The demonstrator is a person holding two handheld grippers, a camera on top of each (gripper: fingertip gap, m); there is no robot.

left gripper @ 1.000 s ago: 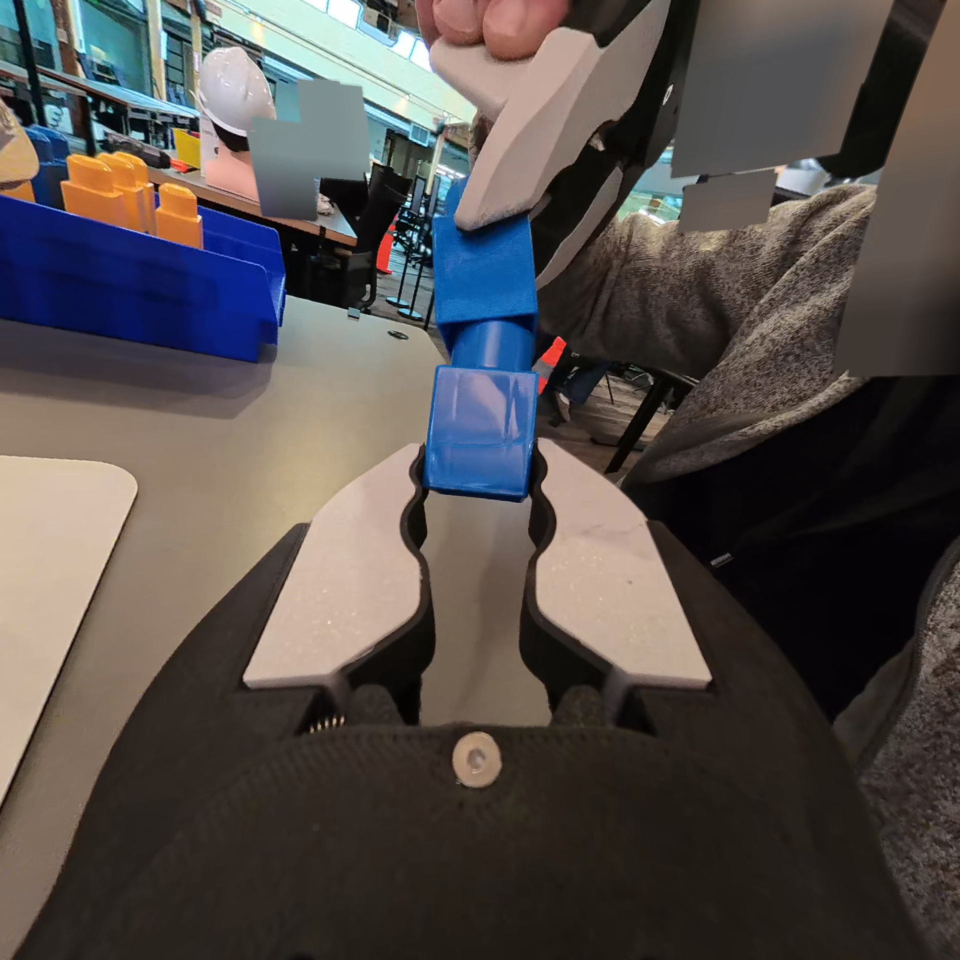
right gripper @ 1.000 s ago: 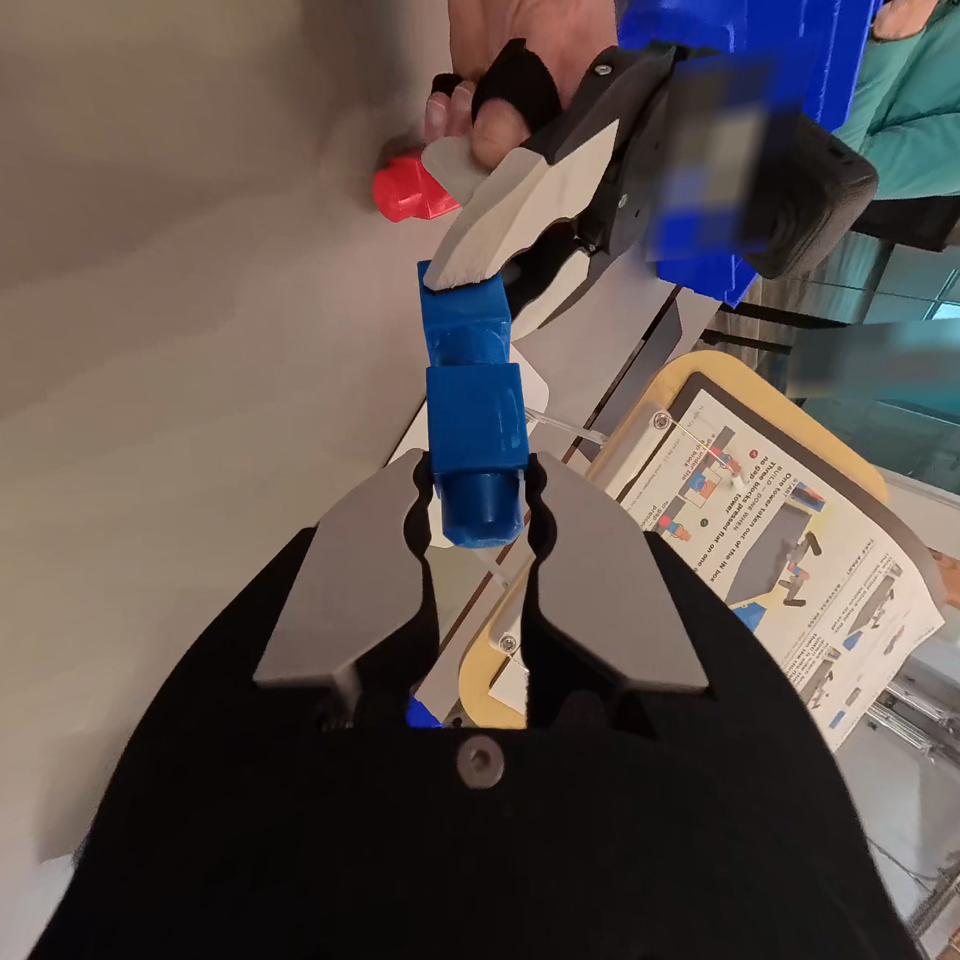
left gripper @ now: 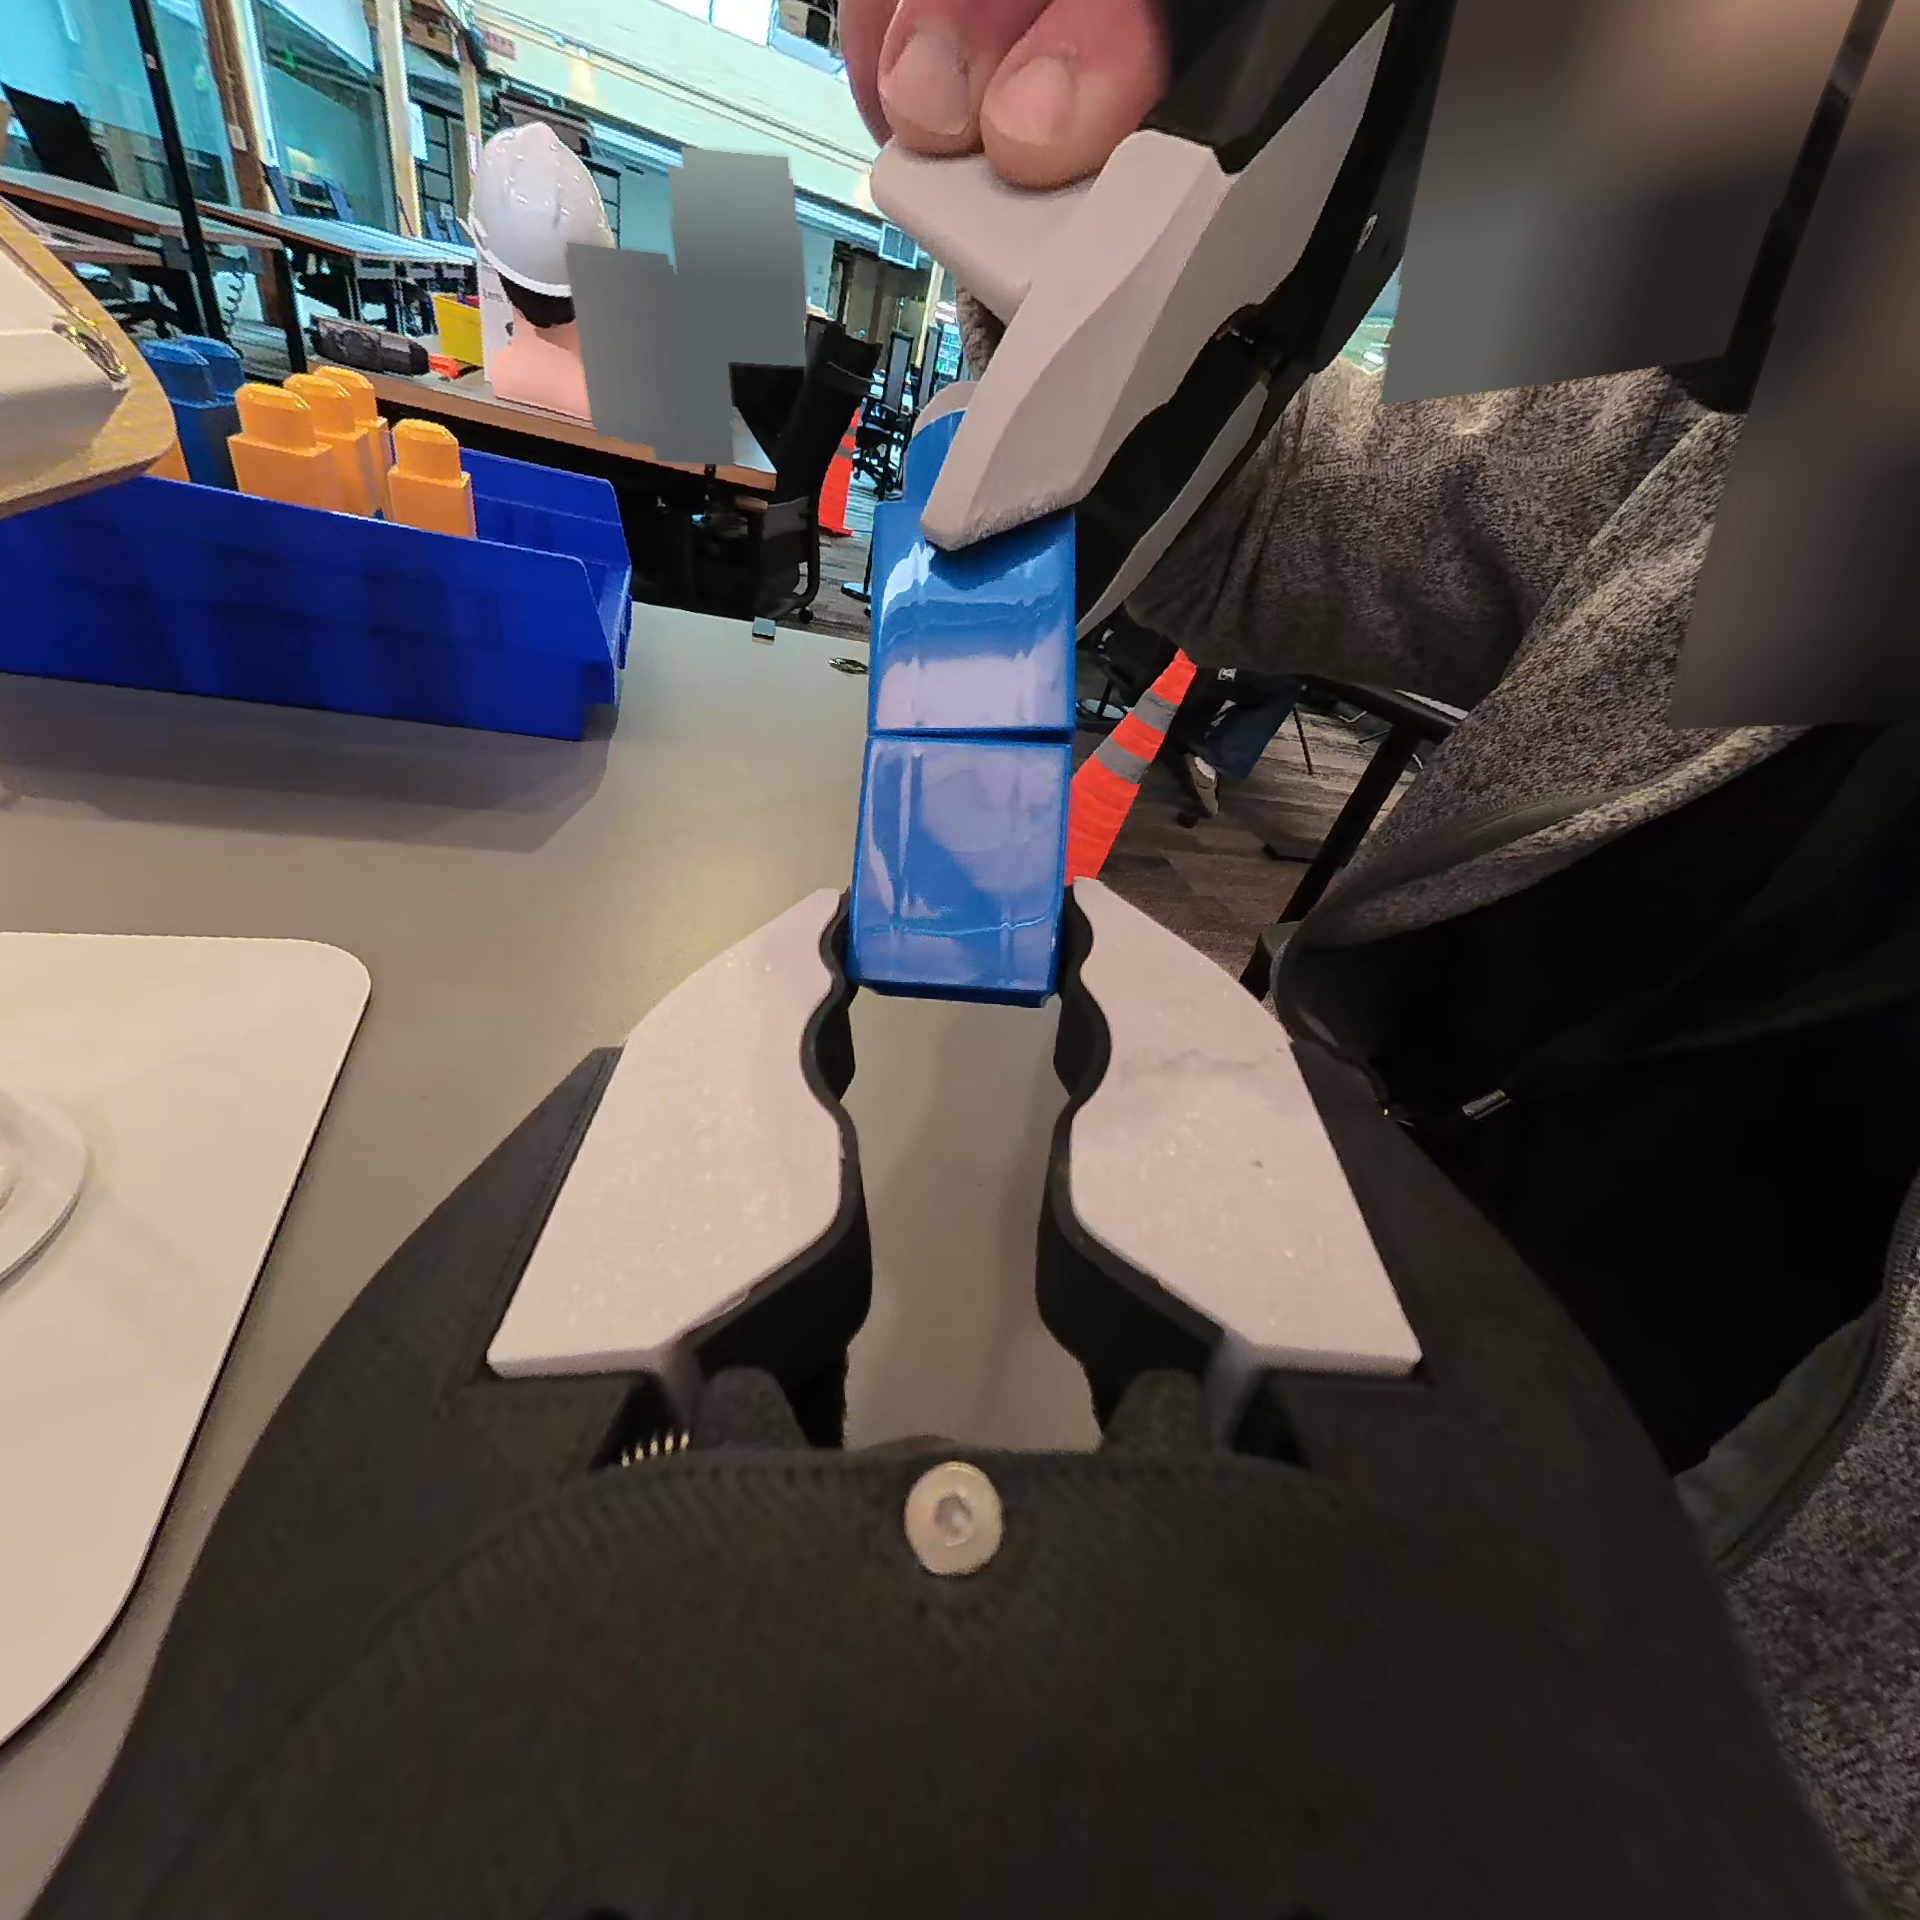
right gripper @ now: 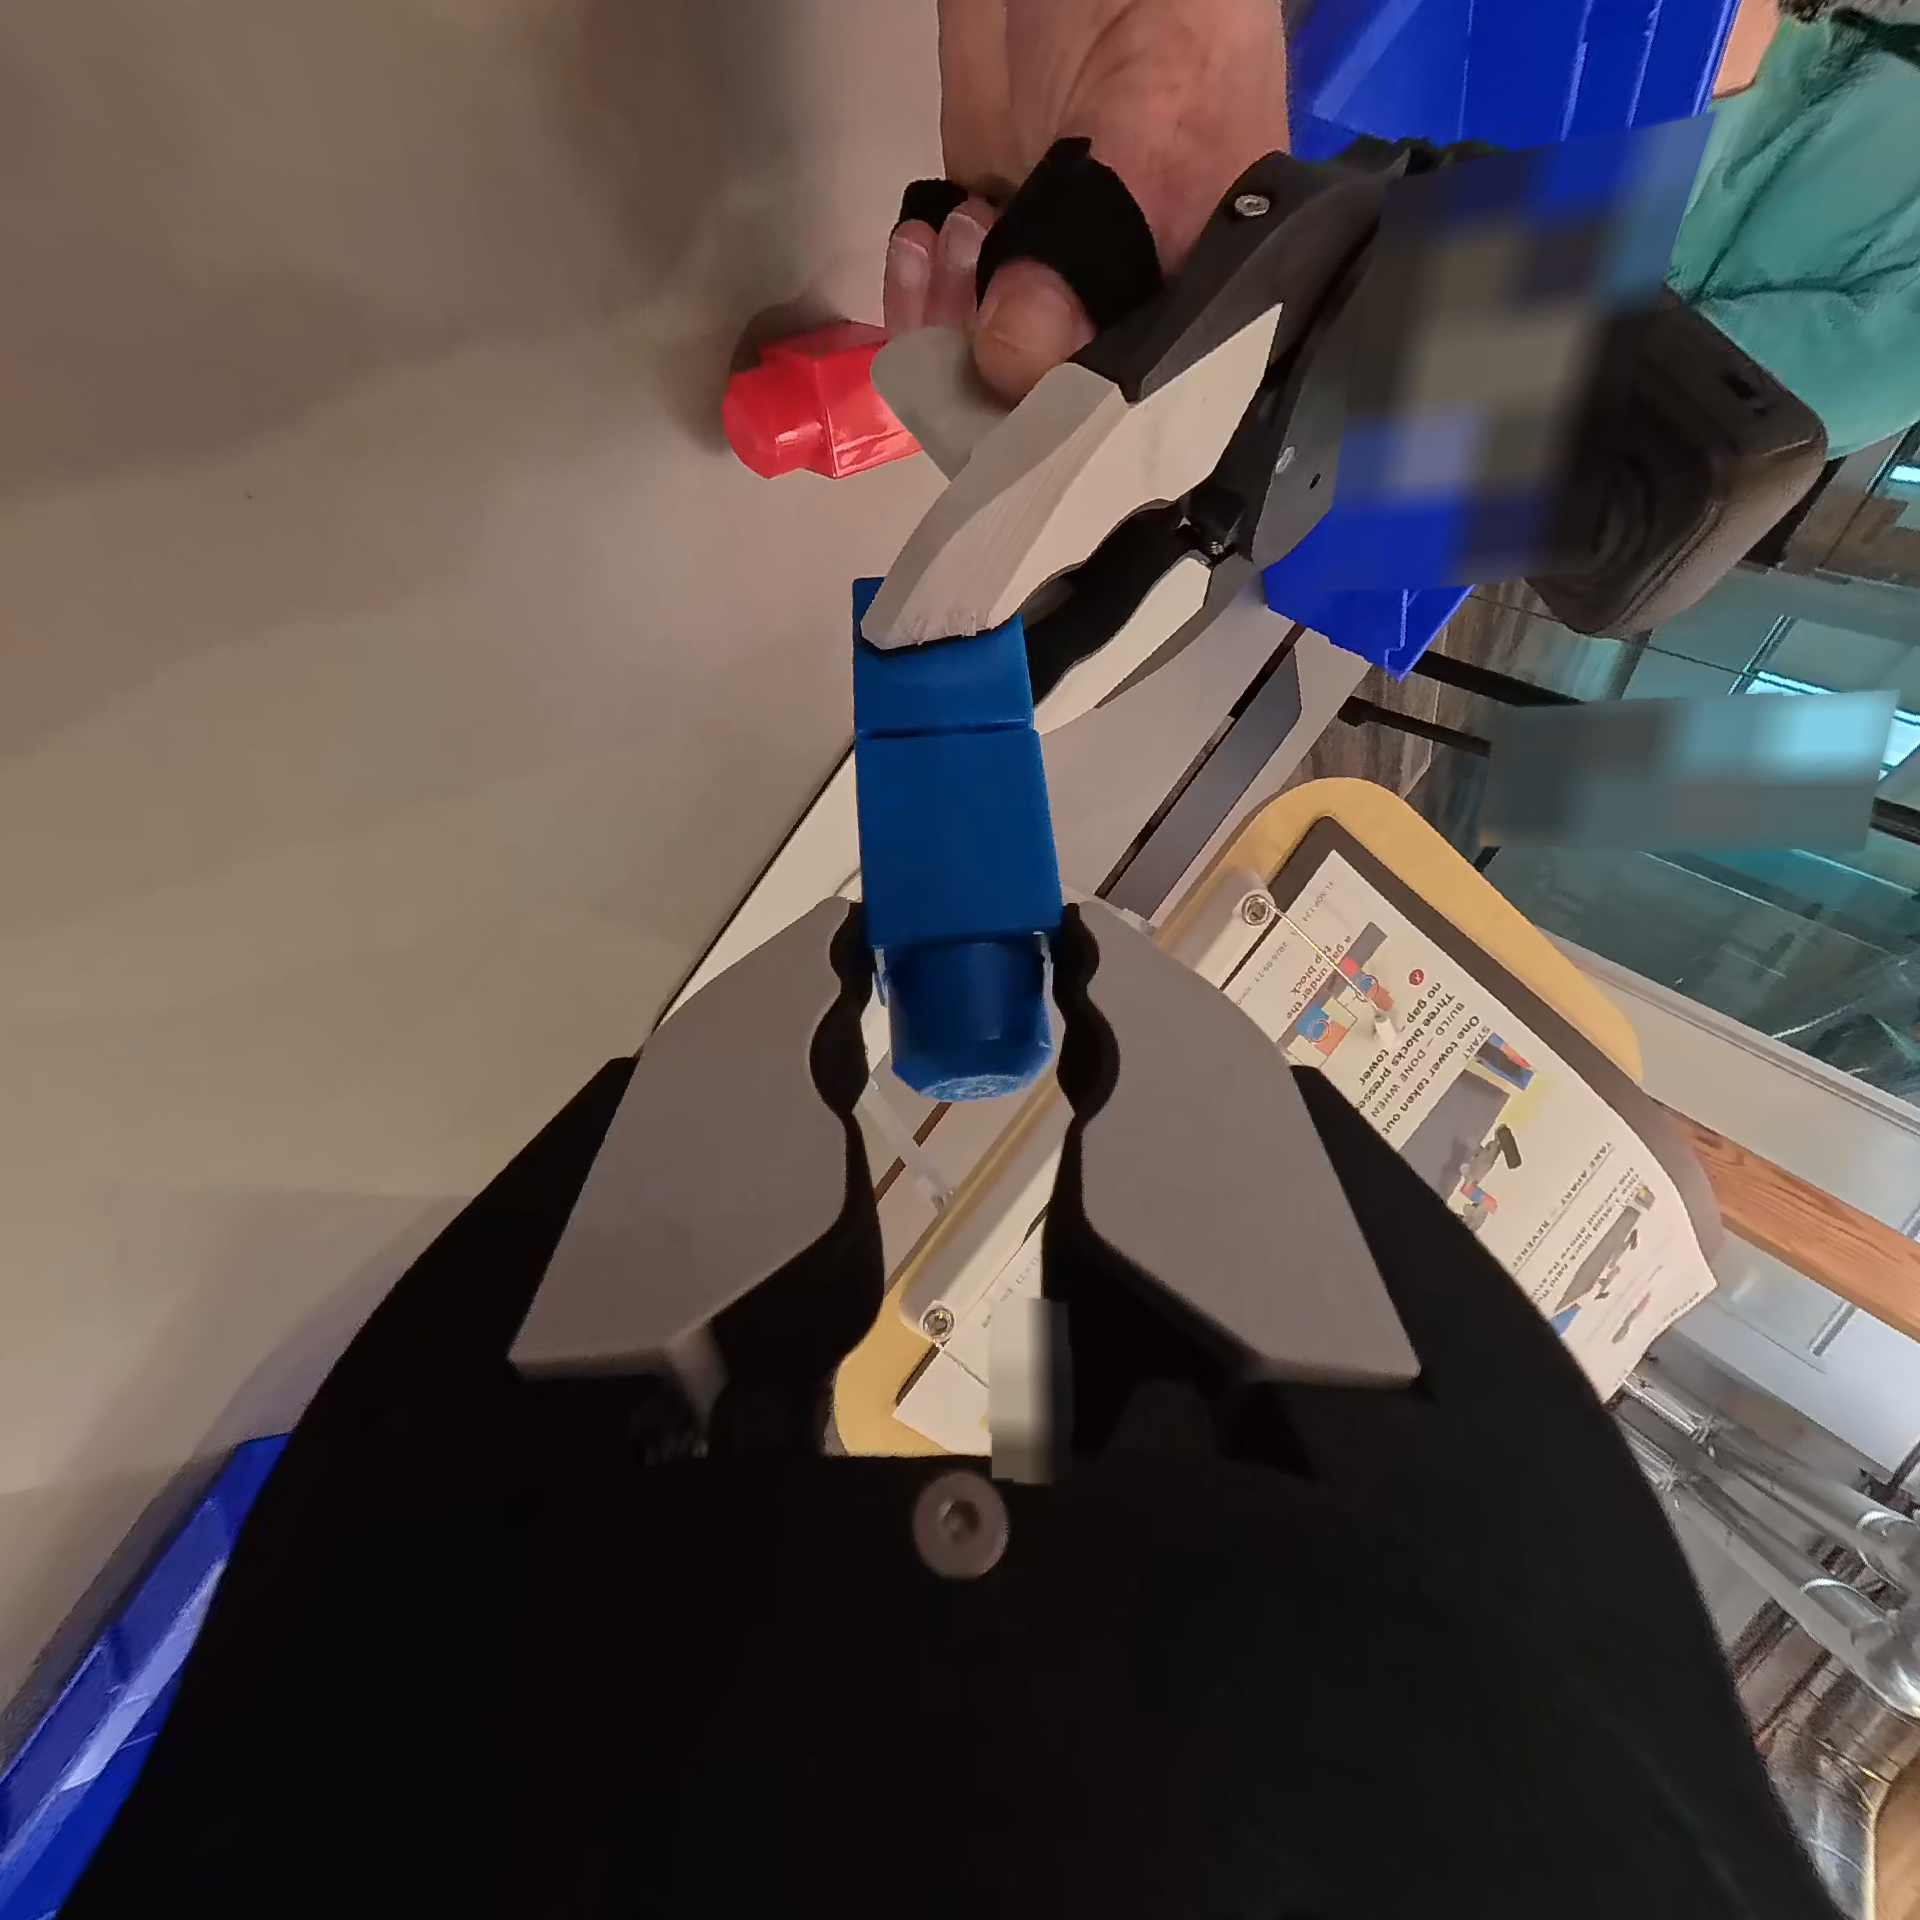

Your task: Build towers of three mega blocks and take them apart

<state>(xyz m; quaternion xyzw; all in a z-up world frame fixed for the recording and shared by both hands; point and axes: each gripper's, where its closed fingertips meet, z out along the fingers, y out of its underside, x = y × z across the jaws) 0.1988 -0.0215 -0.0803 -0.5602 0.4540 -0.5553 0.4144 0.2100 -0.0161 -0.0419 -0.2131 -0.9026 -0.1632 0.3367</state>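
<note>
Two hand-held grippers meet nose to nose above a grey desk [left gripper: 436, 862], each pinching one end of a pair of joined blue blocks. The left gripper [left gripper: 956, 945], reaching forward low over the desk, clamps the near blue block [left gripper: 961, 862] between both pads; the right gripper [right gripper: 961, 971], gripped by bare fingers [left gripper: 987, 94], comes in from the opposite end and squeezes the far blue block [left gripper: 977, 623]. The joined blocks are held in the air between the two tools, their long axis running along both grippers' fingers, the free stud [right gripper: 966, 1029] pointing toward the right gripper's camera. A red block [right gripper: 821, 416] lies on its side on the desk beyond. At the desk's far left, a blue bin [left gripper: 312, 623] holds upright orange blocks [left gripper: 343, 447] and a blue one. A white mat [left gripper: 156, 1143] lies near the left gripper.
</note>
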